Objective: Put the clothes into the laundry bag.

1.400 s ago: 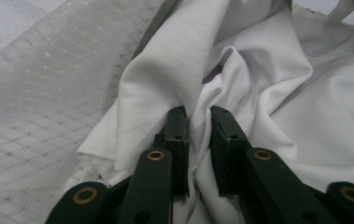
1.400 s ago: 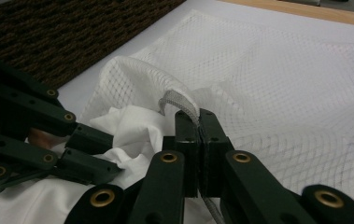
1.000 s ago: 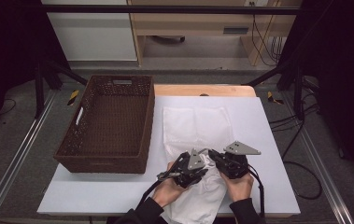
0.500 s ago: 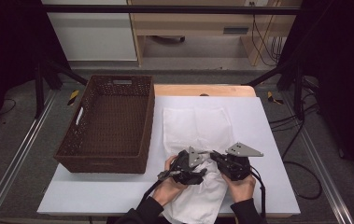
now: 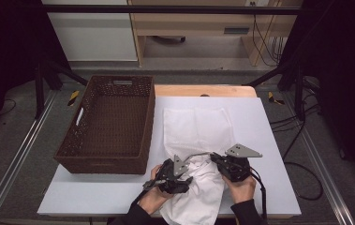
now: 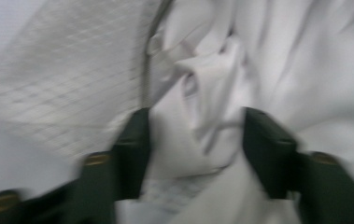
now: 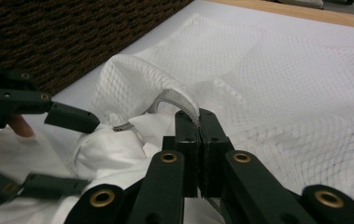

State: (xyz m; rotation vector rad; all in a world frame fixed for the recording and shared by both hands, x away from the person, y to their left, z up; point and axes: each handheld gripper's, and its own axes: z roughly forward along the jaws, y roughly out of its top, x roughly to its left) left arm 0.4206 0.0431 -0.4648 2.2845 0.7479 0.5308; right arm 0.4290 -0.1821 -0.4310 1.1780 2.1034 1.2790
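The right gripper's [image 7: 198,119] jaws are pressed together on the zipper edge of a white mesh bag [image 7: 277,79], pinching that grey strip and holding the bag's mouth lifted off the table. The left gripper's [image 6: 195,135] jaws stand partly apart and have just been closing, with a bunched fold of white cloth [image 6: 207,116] between them; its view is blurred, so whether the pads press on the fold cannot be told.

In the high view the mesh bag [image 5: 198,126] lies flat on the middle of the white table [image 5: 269,122], its near end raised where the right gripper [image 5: 217,161] holds it. The cloth [image 5: 203,192] is crumpled at the bag's near end and spills over the table's front edge between the person's two hands. The left gripper [image 5: 177,180] sits on the cloth's left side, close to the right one.

A dark woven basket [image 5: 107,126] stands just left of the bag on the table, its long side near the bag's edge. Beyond the table's far edge runs a strip of wooden board [image 5: 203,90].
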